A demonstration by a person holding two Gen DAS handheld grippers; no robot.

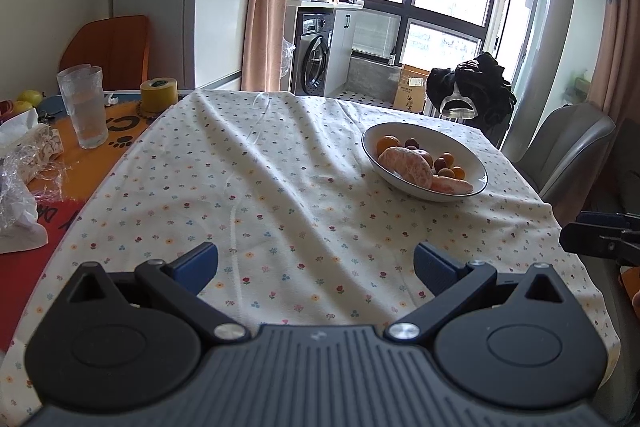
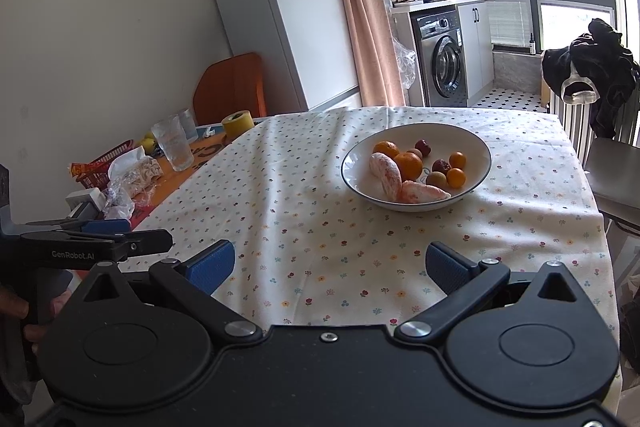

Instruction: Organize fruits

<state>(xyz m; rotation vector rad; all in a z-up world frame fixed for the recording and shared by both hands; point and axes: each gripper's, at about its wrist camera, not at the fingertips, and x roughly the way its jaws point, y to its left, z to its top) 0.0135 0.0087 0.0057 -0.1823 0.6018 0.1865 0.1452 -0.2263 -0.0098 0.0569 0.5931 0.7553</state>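
So the white bowl (image 2: 416,167) sits on the flowery tablecloth (image 2: 304,219), with peeled citrus pieces (image 2: 386,173), a couple of oranges (image 2: 409,165) and some small dark fruits, maybe dates, inside it. Both the left gripper (image 1: 316,263) and right gripper (image 2: 330,265) hover nearer than the bowl, jaws spread wide, gripping nothing. Two glasses (image 2: 174,143) stand well left of the bowl

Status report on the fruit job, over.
Left gripper open, empty. Right gripper open, empty. Fruit all in bowl. Tablecloth between bare.
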